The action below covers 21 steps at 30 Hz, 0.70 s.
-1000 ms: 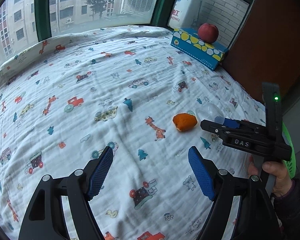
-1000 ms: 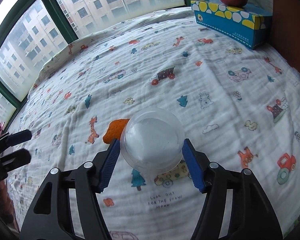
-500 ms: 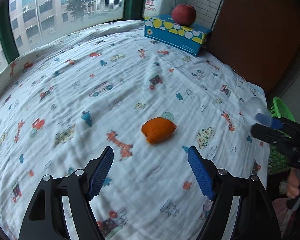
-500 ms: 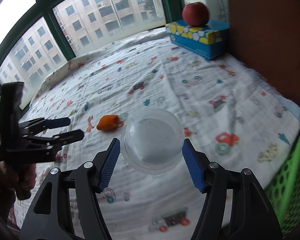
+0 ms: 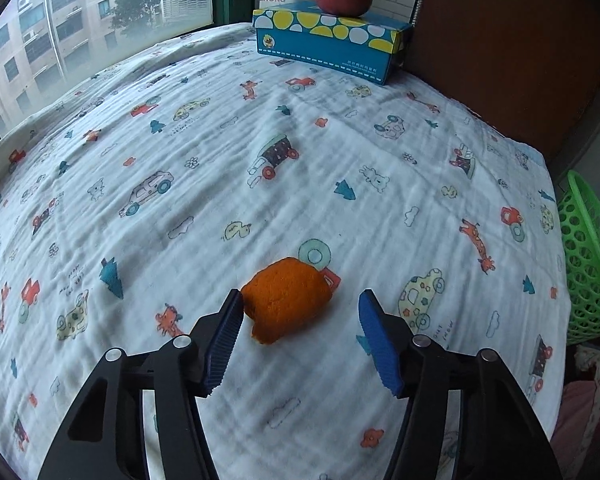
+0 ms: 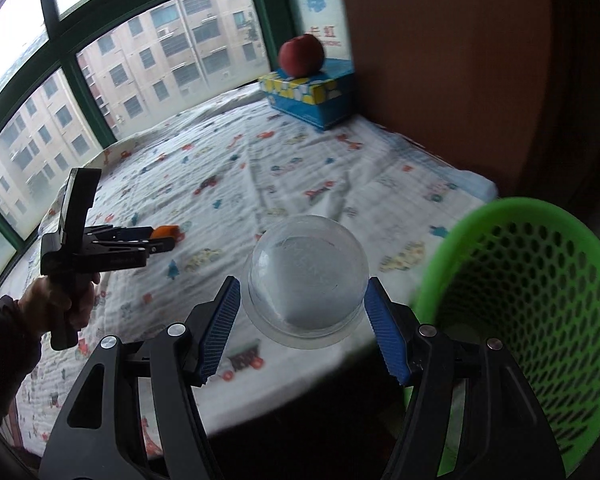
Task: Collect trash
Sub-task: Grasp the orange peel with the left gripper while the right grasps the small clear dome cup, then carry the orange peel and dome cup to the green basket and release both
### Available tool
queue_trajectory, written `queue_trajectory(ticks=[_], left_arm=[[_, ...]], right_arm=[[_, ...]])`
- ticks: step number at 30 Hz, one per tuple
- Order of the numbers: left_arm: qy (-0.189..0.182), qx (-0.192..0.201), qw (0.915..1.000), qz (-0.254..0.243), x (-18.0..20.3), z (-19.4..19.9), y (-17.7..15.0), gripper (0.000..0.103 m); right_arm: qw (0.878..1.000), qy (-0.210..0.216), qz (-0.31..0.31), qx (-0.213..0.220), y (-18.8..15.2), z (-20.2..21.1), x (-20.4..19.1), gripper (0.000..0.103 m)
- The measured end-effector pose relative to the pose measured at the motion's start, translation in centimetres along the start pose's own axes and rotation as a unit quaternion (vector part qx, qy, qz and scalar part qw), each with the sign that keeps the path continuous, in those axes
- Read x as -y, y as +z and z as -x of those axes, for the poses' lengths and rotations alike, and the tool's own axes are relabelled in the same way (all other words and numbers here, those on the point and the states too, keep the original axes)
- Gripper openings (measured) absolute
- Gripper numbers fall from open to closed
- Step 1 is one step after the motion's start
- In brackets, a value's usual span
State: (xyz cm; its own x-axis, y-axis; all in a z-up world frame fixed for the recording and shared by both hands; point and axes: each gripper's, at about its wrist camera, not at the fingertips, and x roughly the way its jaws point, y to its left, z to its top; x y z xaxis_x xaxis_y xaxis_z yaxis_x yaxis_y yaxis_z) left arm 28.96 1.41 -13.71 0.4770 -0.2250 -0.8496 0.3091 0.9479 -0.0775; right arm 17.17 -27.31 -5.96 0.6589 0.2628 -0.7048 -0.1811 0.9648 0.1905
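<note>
**Peel between closing jaws, dome held by basket**

The left gripper (image 5: 300, 336) is closing its jaws around the orange peel (image 5: 288, 300) lying on the sheet (image 5: 220, 140), one pad touching it. The right gripper (image 6: 302, 328) is clamping a clear dome (image 6: 306, 280), hanging beside the green basket (image 6: 512, 280).

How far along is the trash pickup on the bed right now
Nothing can be seen in the green basket yet. In hand: the right gripper is shut on the clear plastic dome, carried beside the basket's rim. The left gripper is closing around the orange peel, which lies on the sheet. Left: drop the dome in, then lift and bin the peel.
</note>
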Motion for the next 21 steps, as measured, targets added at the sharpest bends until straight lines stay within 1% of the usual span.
queue_trajectory(ticks=[3, 5, 6, 10, 16, 21], left_arm=[[0.002, 0.004, 1.0, -0.003, 0.0, -0.3, 0.0, 0.052], [0.009, 0.005, 0.9999, -0.002, -0.1, -0.5, 0.0, 0.047], [0.011, 0.007, 0.9999, -0.001, -0.1, -0.5, 0.1, 0.043], [0.015, 0.01, 0.9998, 0.007, -0.6, -0.4, 0.1, 0.037], [0.016, 0.02, 0.9996, 0.015, -0.4, 1.2, 0.1, 0.035], [0.005, 0.04, 0.9992, 0.006, 0.9, 4.0, 0.5, 0.035]], right_arm=[[1.0, -0.011, -0.021, 0.001, -0.8, 0.8, 1.7, 0.064], [0.999, -0.02, -0.029, 0.001, -1.3, 1.2, 2.6, 0.064], [0.999, -0.024, -0.032, 0.001, -1.4, 1.4, 3.0, 0.064], [0.998, -0.039, -0.045, 0.004, -2.3, 2.4, 4.5, 0.064], [0.996, -0.056, -0.07, 0.015, -3.3, 4.1, 6.6, 0.064], [0.993, -0.075, -0.087, 0.021, -4.0, 5.1, 8.3, 0.064]])
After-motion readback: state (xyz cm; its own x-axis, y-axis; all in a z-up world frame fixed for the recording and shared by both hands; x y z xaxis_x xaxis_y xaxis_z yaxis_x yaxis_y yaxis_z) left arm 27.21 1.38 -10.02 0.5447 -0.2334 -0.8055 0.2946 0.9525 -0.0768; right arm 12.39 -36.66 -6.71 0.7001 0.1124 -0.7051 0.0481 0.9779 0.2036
